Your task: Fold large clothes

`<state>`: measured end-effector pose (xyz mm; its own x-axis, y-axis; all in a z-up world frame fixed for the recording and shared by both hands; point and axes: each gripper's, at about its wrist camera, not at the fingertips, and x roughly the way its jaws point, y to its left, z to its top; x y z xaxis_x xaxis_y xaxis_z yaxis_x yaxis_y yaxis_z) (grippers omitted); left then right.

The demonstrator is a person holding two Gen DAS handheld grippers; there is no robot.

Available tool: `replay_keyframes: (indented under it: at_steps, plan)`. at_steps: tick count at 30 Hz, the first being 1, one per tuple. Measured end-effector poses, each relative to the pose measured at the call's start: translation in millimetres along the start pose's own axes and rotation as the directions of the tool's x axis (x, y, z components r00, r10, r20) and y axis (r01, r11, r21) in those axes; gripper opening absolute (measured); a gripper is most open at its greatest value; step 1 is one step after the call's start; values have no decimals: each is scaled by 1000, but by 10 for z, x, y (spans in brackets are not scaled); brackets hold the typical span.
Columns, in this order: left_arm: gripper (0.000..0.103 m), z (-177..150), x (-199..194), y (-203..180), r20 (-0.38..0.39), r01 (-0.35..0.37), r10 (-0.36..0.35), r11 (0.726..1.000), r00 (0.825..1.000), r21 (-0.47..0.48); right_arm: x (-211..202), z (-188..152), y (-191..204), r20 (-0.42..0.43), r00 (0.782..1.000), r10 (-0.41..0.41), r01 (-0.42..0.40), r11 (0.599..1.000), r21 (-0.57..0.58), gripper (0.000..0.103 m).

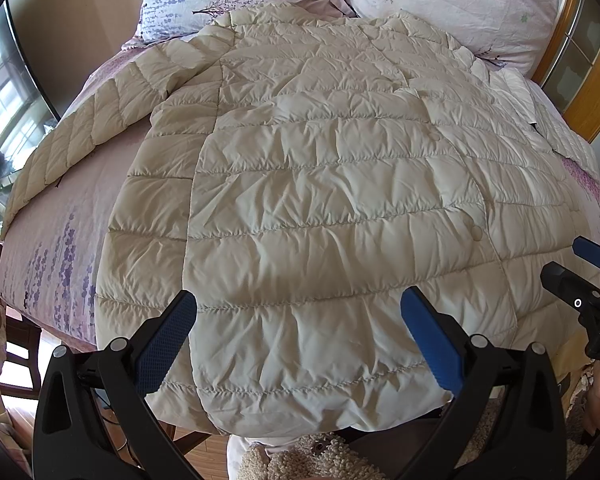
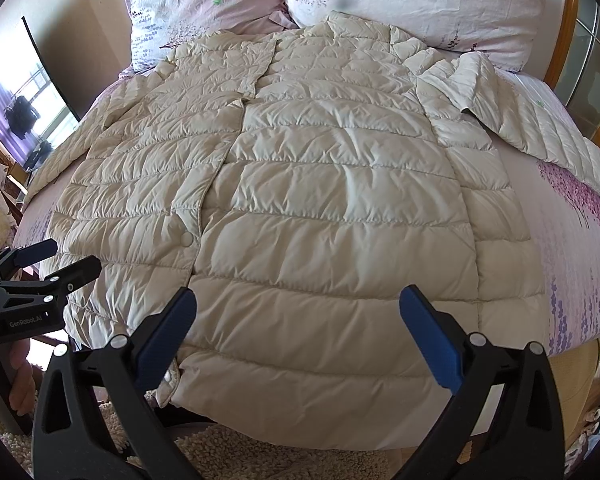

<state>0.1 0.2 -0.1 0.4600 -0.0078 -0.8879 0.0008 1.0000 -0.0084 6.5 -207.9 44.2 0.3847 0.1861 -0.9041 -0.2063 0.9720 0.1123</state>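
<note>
Cream quilted jacket (image 1: 320, 184) lies flat on bed (image 1: 52, 240), front up, collar toward pillows (image 1: 452, 4), hem overhanging near edge. Long axis runs straight away from both tools. Left hand-held gripper (image 1: 298, 336) and right hand-held gripper (image 2: 298, 336) both spread wide, empty, hovering over hem, equally near.

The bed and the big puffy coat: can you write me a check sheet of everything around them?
Surface: bed with pink flower-print sheet, coat hem hanging over its near edge.
Job's things: cream quilted puffer coat spread flat, front up, unfolded; both sleeves out sideways.
Clutter: two pink flower-print pillows at the coat's collar.
Grippers: left gripper open, holding nothing; right gripper open, holding nothing; both above the hem.
Cables: nothing seen.
Surroundings: dark flat screen at left, wooden-framed glass door at right, beige shaggy rug below.
</note>
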Motion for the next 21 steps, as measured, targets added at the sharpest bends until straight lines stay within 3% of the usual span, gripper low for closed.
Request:
replay_keyframes:
  at_steps: [21]
  plan:
    - [102,-1,0,-1,-1,2,-2,1000,1000,0,-7,12,4,2,1000,-1,1,1000,-1,101]
